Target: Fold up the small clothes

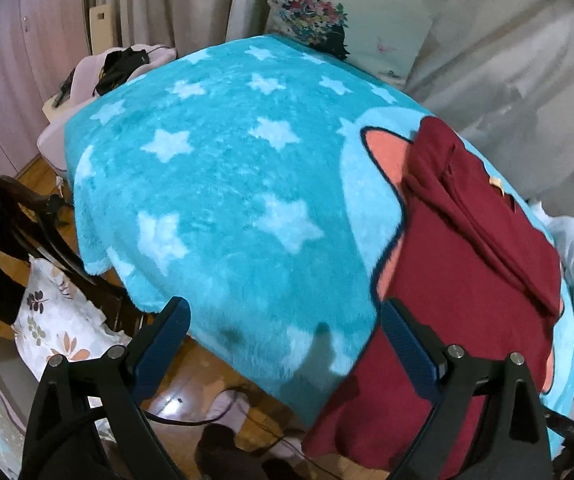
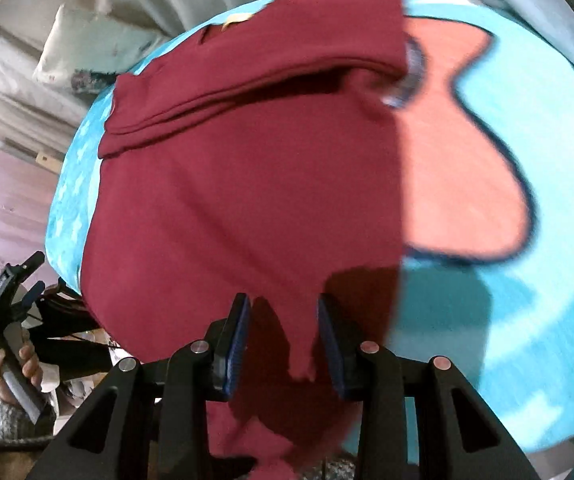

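A dark red garment (image 1: 459,264) lies on a turquoise star blanket (image 1: 227,184), with one layer folded over its far part and its near edge hanging over the blanket's front edge. My left gripper (image 1: 285,324) is open and empty, hovering above the blanket's near edge just left of the garment. In the right wrist view the garment (image 2: 247,184) fills the middle. My right gripper (image 2: 283,332) is open, low over the garment's near hem, with cloth showing between the jaws but not pinched. The left gripper also shows in the right wrist view (image 2: 19,280), held in a hand.
A floral pillow (image 1: 351,12) and white bedding (image 1: 519,80) lie behind the blanket. A pile of clothes (image 1: 119,68) sits at the far left. A dark chair (image 1: 39,224) with a flowered cushion (image 1: 55,320) stands on the wooden floor (image 1: 191,392) at left. A pink cartoon shape (image 2: 459,184) marks the blanket.
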